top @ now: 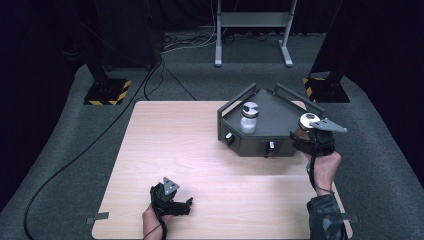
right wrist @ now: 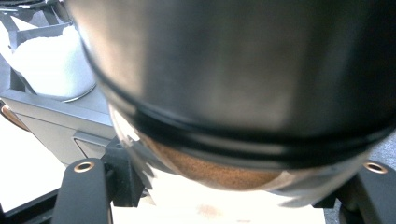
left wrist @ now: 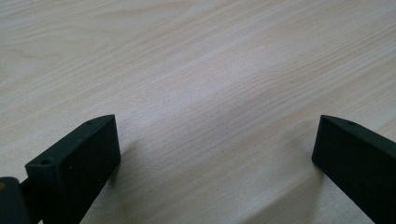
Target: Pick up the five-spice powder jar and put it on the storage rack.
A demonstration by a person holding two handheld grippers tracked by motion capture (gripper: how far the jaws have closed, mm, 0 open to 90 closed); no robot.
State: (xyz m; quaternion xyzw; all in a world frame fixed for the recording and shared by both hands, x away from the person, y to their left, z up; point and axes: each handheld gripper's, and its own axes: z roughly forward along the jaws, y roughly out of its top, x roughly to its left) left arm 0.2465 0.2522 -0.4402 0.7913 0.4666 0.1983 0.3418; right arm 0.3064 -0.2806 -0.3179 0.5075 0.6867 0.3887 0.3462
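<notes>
A brown-spice jar [top: 306,126] is gripped upright by the right hand-held gripper [top: 312,137], just beside the grey rack [top: 270,117]; the left hand-held gripper [top: 175,202] is held open.

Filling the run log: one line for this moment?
left gripper: open, empty, low over table | right gripper: shut on brown-spice jar beside rack

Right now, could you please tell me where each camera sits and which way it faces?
High view: overhead, looking forward and down on the pale wooden table; both forearms show.
Left gripper view: on the left gripper, facing bare tabletop between its parted jaws.
Right gripper view: on the right gripper, against a metal-lidded jar of brown powder.
Shared: the grey angular rack, high and right.
</notes>
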